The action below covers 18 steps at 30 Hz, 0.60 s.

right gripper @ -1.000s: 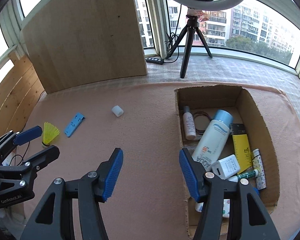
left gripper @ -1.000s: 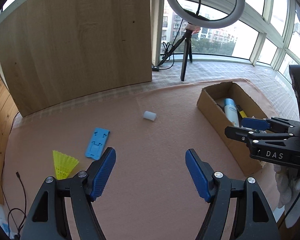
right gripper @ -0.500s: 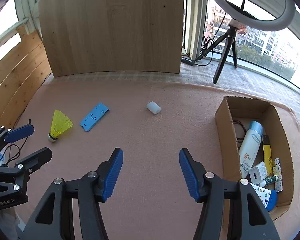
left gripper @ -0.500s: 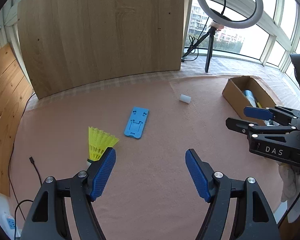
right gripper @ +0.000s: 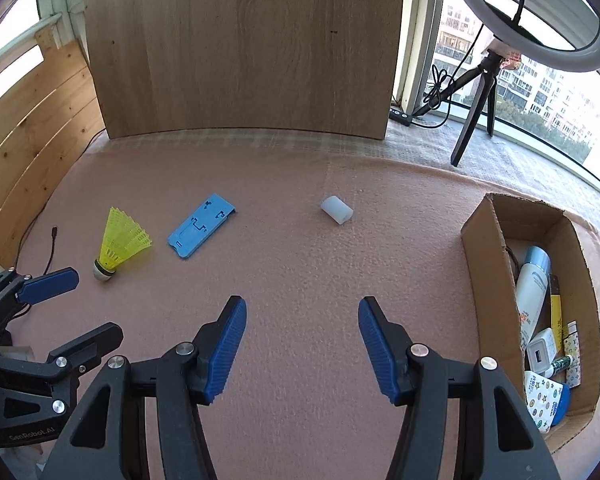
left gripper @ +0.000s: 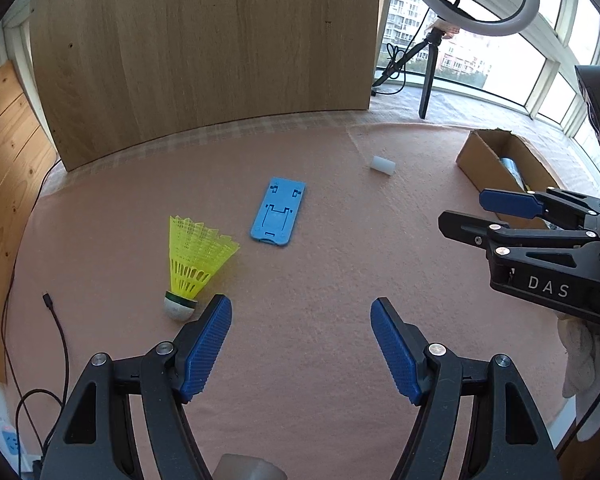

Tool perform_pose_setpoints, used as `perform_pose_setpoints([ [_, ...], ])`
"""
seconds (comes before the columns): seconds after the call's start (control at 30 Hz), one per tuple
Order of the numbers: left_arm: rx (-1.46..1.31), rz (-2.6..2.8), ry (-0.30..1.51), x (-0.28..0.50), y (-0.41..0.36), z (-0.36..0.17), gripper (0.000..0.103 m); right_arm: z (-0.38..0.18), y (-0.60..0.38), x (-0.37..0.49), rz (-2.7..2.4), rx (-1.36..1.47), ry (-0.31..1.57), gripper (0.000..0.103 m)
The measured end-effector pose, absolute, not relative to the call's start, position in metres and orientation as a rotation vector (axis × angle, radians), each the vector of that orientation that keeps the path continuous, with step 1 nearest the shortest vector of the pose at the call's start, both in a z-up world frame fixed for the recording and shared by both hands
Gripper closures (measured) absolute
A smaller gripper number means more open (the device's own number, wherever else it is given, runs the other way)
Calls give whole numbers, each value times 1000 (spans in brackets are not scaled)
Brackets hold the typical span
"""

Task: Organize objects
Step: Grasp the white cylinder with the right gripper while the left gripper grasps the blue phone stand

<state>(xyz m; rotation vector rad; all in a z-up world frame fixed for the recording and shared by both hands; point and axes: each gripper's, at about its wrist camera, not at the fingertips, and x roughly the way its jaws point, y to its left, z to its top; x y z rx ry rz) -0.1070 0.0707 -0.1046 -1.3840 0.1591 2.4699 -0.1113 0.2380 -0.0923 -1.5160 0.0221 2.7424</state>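
A yellow shuttlecock lies on the pink mat, cork end just beyond my left gripper's left fingertip. A blue flat phone stand lies beyond it, and a small white cylinder further right. My left gripper is open and holds nothing; it also shows at the left edge of the right wrist view. My right gripper is open and empty over bare mat, also seen at the right of the left wrist view. A cardboard box at the right holds bottles and tubes.
A tall wooden board stands at the back of the mat. A ring light on a tripod stands behind at the right, by the windows. A black cable lies at the mat's left edge. A gloved hand holds the right gripper.
Both grippers have swung left across the mat. The shuttlecock and the blue stand now sit closer and more central; the box has slid towards the right edge. Jaw gaps are unchanged.
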Motion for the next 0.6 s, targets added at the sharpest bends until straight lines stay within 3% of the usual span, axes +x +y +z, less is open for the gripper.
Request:
perform_pose_setpoints([
  [0.23,-1442,2431,41,-128,66,-118,28,-94,241,-130,2776,-1560,-34,49],
  [0.4,-1459,2377,-1,-147,76,-126,38,-103,268,-155,2769,-1651,115,49],
  [0.47,-1463,2357,1,-157,84,-129,47,-109,277,-166,2754,-1693,163,49],
  [0.6,-1463,2354,44,-180,96,-133,48,-115,290,-186,2738,-1729,197,52],
])
